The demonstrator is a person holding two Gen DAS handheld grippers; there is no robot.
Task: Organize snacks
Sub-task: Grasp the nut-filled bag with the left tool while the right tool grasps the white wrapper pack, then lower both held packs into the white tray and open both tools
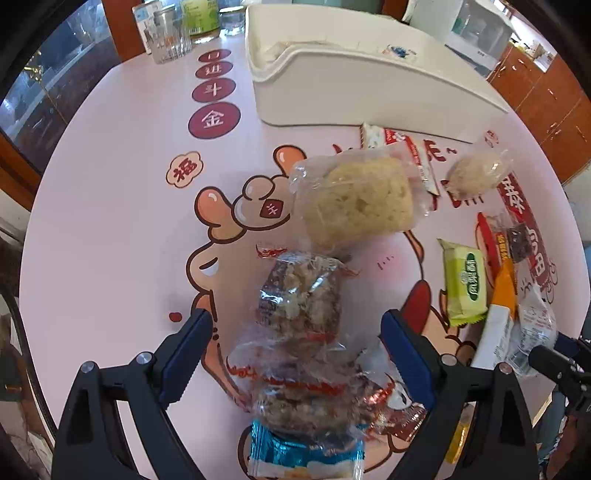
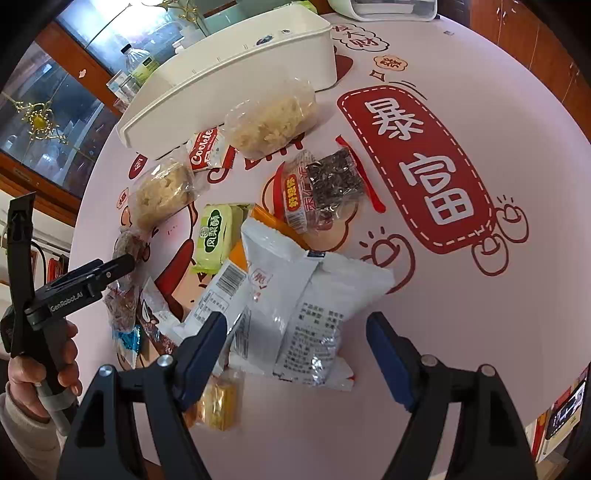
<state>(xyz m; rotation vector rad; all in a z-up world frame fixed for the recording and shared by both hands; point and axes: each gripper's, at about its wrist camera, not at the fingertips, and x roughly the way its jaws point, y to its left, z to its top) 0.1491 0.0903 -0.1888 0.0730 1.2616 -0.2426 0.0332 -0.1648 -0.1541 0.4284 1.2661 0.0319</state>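
Surface (image 1: 110, 229): round, pale pink, smooth, printed with cartoon figures and red Chinese characters.
Bin (image 1: 354, 85): white plastic, long, rectangular, rounded rim; at the far side of the surface, beyond the snacks.
Snacks, middle: loose scatter just short of the bin; crinkled clear wrap over a pale yellow puffed cake (image 1: 360, 201), a second such cake (image 2: 271, 118) against the bin wall, a flat green packet (image 2: 216, 236), a clear pack of dark seeds (image 2: 328, 188), a red-and-white cookie packet (image 2: 207, 149).
Left view only: stack of brown nutty bars in clear wrap (image 1: 299, 306), blue foil packet (image 1: 303, 454) at the near edge, glass jars (image 1: 173, 33) far left.
Right view only: white and silver foil pouch (image 2: 303, 302), glossy and creased, barcode up; yellow wrapped piece (image 2: 218, 406) under its near edge; a hand (image 2: 40, 373) on the other tool's grip.
Left hand-held gripper (image 1: 297, 358): blue pads spread wide on either side of the brown bars, not pressing them.
Right hand-held gripper (image 2: 295, 354): wide apart, straddling the foil pouch; left pad at the pouch's edge, right pad clear, nothing clamped.
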